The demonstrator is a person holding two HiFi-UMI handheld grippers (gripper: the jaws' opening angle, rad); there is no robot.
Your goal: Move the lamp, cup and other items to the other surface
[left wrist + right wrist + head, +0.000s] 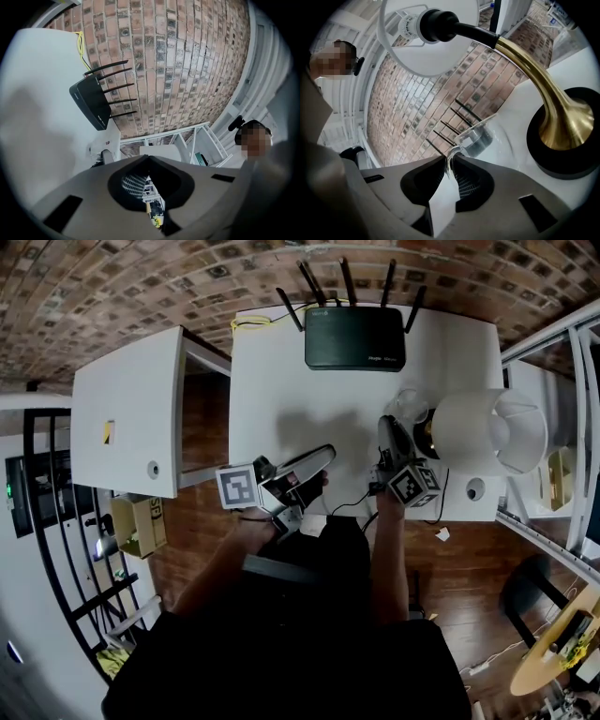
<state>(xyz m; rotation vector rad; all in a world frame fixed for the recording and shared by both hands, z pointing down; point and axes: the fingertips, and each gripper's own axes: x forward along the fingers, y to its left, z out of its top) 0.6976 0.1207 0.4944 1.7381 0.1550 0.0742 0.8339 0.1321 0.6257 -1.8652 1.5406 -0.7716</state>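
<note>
Cup (477, 138): its rim sits between the right claw's (451, 160) barely parted jaws, ungripped. Seat it deeper, then squeeze gently, avoiding the lamp (555, 119). Left claw (149, 159) closed, empty.

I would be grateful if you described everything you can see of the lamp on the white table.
The lamp stands on its round black base near the right edge of the white table. A brass-looking neck flares out of the base, curves over and ends in a black socket inside a white shade, which hangs out towards the table's edge. A clear cup sits close beside the base; contact cannot be judged.
</note>
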